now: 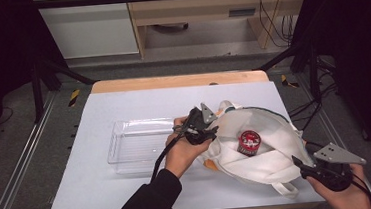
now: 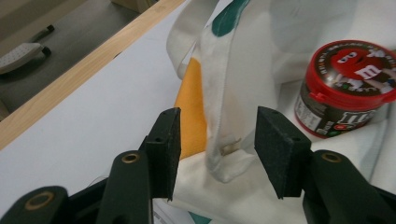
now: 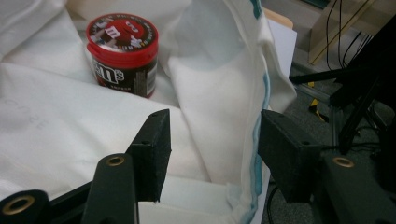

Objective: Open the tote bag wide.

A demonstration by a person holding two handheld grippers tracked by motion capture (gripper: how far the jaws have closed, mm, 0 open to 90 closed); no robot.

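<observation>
A white cloth bag [image 1: 257,144] lies open on the right side of the table [image 1: 105,191]. A red candy jar [image 1: 249,142] stands inside it. A clear plastic tray [image 1: 136,144] sits just left of the bag, with nothing in it. The left gripper [image 1: 206,128] has its jaws spread around the bag's left edge. The right gripper [image 1: 306,167] has its jaws spread around the bag's right edge. The left gripper view shows an orange patch [image 2: 192,107] on the bag. The jar's small words are too blurry to read.

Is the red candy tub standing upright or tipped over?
Upright: the candy tub stands on its base with its red lid facing up, nestled in the white bag.
</observation>
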